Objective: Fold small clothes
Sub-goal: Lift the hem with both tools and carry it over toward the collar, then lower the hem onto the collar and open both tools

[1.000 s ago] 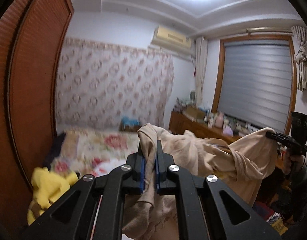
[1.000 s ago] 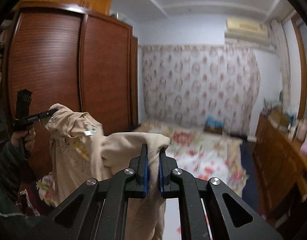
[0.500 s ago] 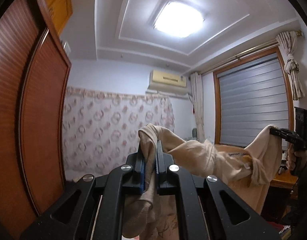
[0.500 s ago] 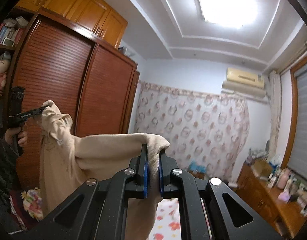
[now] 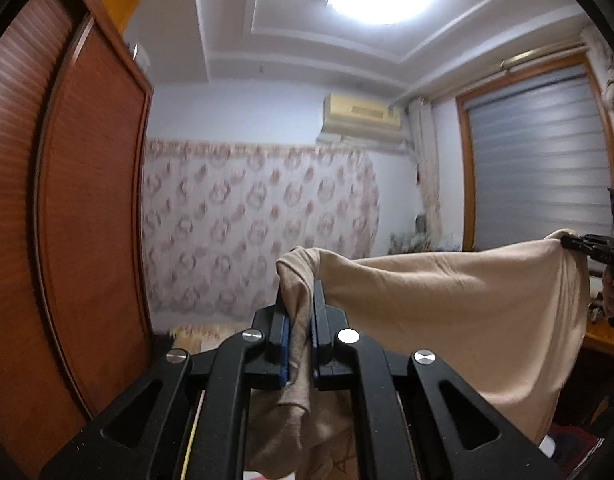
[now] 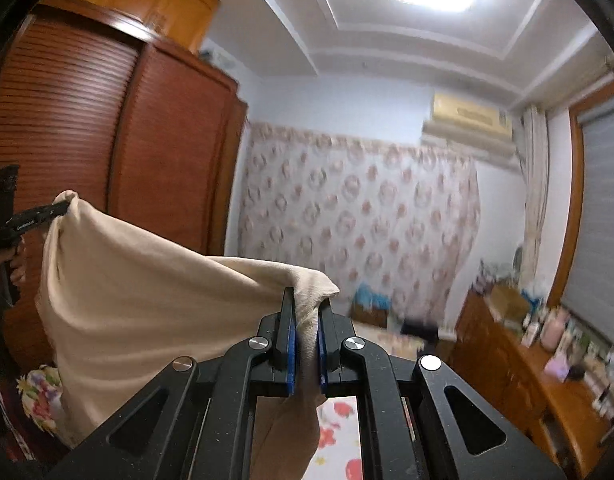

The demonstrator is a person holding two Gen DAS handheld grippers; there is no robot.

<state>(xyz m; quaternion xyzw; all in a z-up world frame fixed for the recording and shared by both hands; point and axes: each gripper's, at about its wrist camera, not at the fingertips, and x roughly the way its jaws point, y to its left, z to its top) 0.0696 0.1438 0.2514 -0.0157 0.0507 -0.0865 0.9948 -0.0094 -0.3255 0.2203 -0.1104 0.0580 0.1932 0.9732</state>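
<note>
The beige garment (image 5: 447, 312) hangs spread in the air in front of the floral curtain (image 5: 259, 232), stretched between both tools. To do this step well, I judge the top edge should be kept taut and level (so the cloth hangs flat before it is lowered onto the bed). The left gripper (image 5: 300, 334) is clamped on one corner, the right gripper (image 6: 306, 340) on the other. A second ago the garment sagged bunched between them; now it is pulled wide and smooth.
</note>
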